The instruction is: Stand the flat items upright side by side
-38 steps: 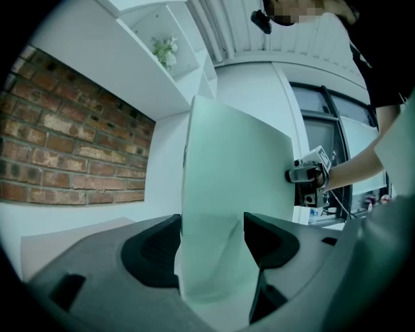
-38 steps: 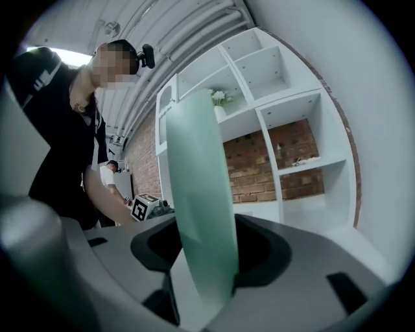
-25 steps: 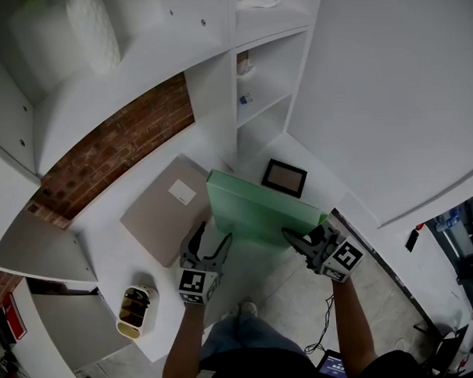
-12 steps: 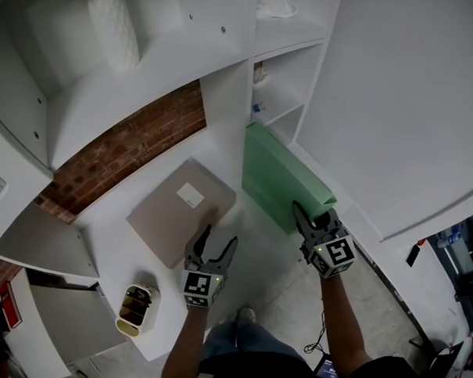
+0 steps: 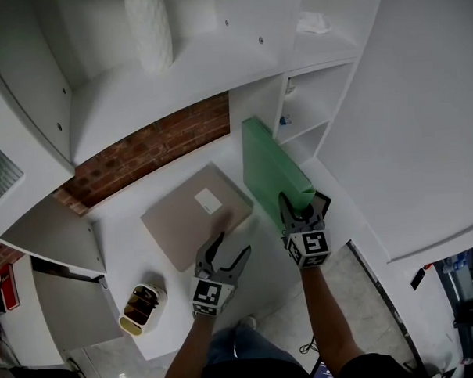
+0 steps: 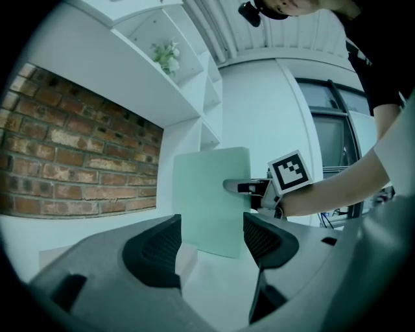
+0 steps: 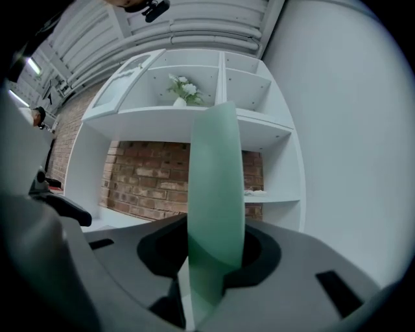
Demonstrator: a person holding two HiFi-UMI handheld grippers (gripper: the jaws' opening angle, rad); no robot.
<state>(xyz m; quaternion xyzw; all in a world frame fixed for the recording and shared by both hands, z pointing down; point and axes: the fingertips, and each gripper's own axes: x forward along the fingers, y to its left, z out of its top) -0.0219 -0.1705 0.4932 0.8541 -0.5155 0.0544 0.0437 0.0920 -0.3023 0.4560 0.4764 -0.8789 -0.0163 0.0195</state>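
Observation:
A green flat box (image 5: 270, 166) stands upright on its long edge on the white counter (image 5: 126, 256), beside the shelf unit's side panel. My right gripper (image 5: 299, 215) is shut on its near end; in the right gripper view the green box (image 7: 216, 194) fills the gap between the pads of the right gripper (image 7: 211, 256). A tan flat box (image 5: 195, 217) with a white label lies flat to the left. My left gripper (image 5: 226, 257) hovers at that box's near corner, open and holding nothing. The left gripper view has the left gripper (image 6: 211, 249) facing the green box (image 6: 211, 201).
A brick wall (image 5: 152, 145) backs the counter, with white shelves (image 5: 315, 102) at the right and a white vase (image 5: 150, 27) above. A small yellowish container (image 5: 138, 308) sits at the counter's front left. An open cabinet door (image 5: 45, 240) juts out at the left.
My right gripper has swung the green box from lying across the counter's right part to standing on edge nearer the shelf panel. The left gripper has hardly moved.

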